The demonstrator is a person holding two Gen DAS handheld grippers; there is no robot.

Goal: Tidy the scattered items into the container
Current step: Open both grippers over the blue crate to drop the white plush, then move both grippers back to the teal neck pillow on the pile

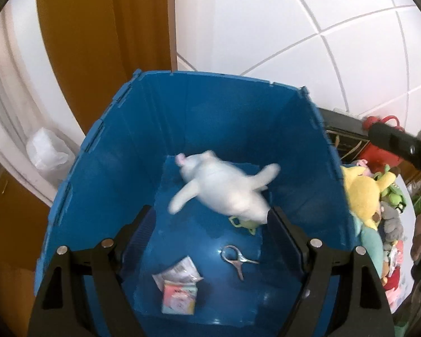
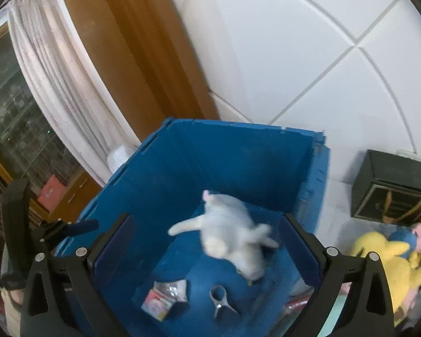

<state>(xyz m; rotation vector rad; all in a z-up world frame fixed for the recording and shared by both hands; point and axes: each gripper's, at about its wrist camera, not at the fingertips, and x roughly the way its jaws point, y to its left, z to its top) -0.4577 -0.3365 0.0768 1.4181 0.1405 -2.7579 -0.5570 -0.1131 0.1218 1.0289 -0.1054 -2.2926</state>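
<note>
Toys are the job, and a blurred white plush point(image 1: 224, 188) lies in my blue bin point(image 1: 103, 168) toward its far wall, with small scissors point(image 1: 235, 258) and a packet point(image 1: 179, 283) on the bin's bottom nearer me. My left hand-held gripper point(image 1: 210, 224) hangs over the bin with its fingers spread and nothing between them, and my right hand-held gripper point(image 2: 207, 236) is spread and bare above the bin too. Outside the bin's right wall a yellow plush point(image 2: 390, 258) lies in a heap of other toys on the tiled floor point(image 2: 294, 56).
</note>
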